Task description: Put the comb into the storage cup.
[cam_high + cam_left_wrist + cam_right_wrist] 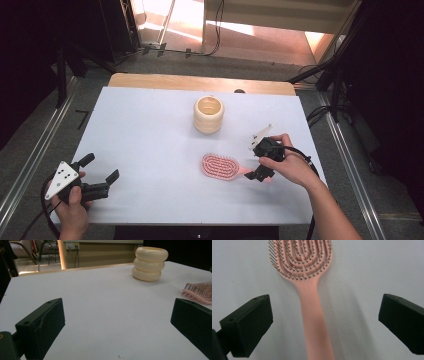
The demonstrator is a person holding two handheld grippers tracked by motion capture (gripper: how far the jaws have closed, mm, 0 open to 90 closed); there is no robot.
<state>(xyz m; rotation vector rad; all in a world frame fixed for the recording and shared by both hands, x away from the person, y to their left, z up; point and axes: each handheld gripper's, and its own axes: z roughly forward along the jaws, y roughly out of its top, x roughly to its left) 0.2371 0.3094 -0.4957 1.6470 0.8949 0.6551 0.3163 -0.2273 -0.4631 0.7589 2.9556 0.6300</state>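
White table (150,150), nothing else on it but a cream ribbed cup (208,114) standing upright toward the far middle and a pink brush (220,167) lying flat, bristles up, near the right front, well apart from the cup. Right gripper (260,173) sits over the brush's handle end, jaws wide; in the right gripper view the handle (314,322) runs straight up between the two jaws with a gap either side, not touched. Left gripper (102,175) rests low at the near left corner, jaws wide, holding nothing, well apart from both things; its view has the cup (149,263) far off and the brush head (200,291) at the right edge. Progress: looks like the very start, grasp lined up but not closed; brush not lifted, and closing, lifting and placing are all left. No brand, label or writing readable anywhere.
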